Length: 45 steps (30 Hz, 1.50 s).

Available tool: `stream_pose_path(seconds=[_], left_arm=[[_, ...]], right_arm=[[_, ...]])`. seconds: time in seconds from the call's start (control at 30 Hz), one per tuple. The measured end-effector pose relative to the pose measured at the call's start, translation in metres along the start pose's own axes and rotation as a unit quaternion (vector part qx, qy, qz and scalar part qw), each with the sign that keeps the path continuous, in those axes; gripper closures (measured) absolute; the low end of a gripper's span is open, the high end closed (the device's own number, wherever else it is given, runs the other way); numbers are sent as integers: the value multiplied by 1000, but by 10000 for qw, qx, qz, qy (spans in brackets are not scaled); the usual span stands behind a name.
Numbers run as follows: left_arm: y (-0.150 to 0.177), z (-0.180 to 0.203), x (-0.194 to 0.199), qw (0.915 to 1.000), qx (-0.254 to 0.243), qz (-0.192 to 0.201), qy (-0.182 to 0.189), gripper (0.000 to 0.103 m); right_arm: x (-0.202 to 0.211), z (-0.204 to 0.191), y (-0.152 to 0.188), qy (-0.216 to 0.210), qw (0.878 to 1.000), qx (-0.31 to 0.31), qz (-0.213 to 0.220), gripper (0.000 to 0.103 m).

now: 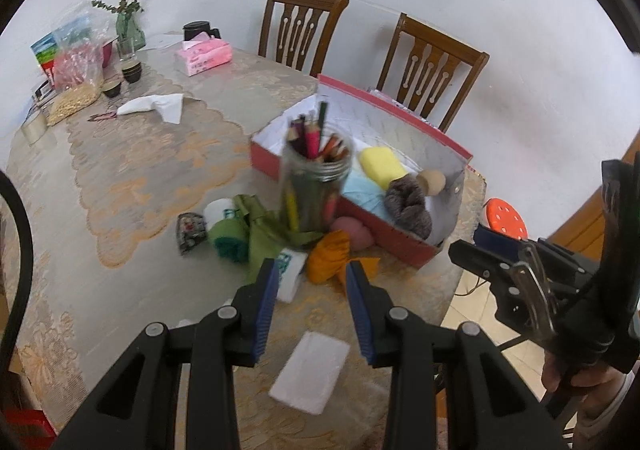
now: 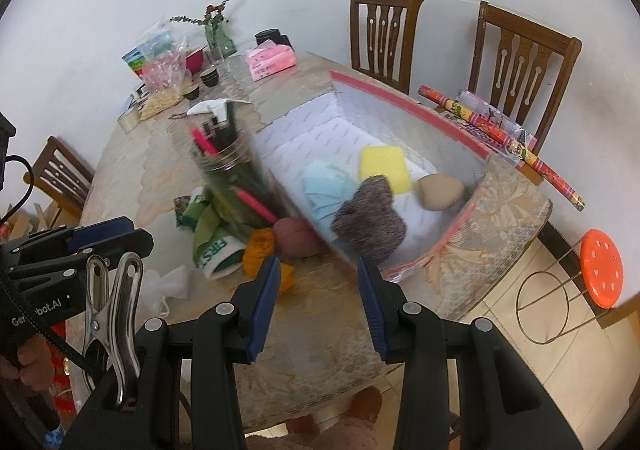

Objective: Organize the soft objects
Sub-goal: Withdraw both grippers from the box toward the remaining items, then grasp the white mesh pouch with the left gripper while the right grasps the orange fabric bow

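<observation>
Four soft things lie in the red box [image 2: 416, 102], mid-frame; more wait lower left, like the orange cloth [image 1: 328, 256]. Both the left gripper [image 1: 312, 282] and right gripper [image 2: 318, 282] are wide apart, holding nothing.

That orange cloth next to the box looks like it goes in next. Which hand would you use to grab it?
Probably the left. The left gripper is open with the orange cloth just past its fingertips. The right gripper, also open, points more toward the box.

Pencil jar [image 1: 316, 178], pink tissue pack [image 1: 203, 57], wooden chairs [image 1: 430, 66], orange stool [image 2: 601, 274]
</observation>
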<state>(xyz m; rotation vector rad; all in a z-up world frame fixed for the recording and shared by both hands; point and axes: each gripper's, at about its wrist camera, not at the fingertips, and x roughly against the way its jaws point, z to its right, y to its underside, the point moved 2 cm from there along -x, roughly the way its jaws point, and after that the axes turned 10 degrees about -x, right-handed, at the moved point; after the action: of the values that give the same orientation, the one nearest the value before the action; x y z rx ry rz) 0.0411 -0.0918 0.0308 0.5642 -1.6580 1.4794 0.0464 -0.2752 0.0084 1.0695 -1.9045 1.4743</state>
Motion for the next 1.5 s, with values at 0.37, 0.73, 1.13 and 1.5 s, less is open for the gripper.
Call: stream_pose_path(seconds=[0.37,0.73,1.13,1.5], left_arm=[[33,-45,3,9995,286,-112,-40,67],[64,-72,-14,9976,457,-494,-137,67],[77,-71,-50,9946,384,-958,-48,57],[82,-73,-64,9935,311,-1091,-132,57]], right_arm=[[-6,-35,26,80,9998,123,-147,62],[-16,-49,46,88,9990,199,-383,62],[-44,-51,47,43,9974,193,-695,62],[-81,-51,36,206,9959,297,-831,62]])
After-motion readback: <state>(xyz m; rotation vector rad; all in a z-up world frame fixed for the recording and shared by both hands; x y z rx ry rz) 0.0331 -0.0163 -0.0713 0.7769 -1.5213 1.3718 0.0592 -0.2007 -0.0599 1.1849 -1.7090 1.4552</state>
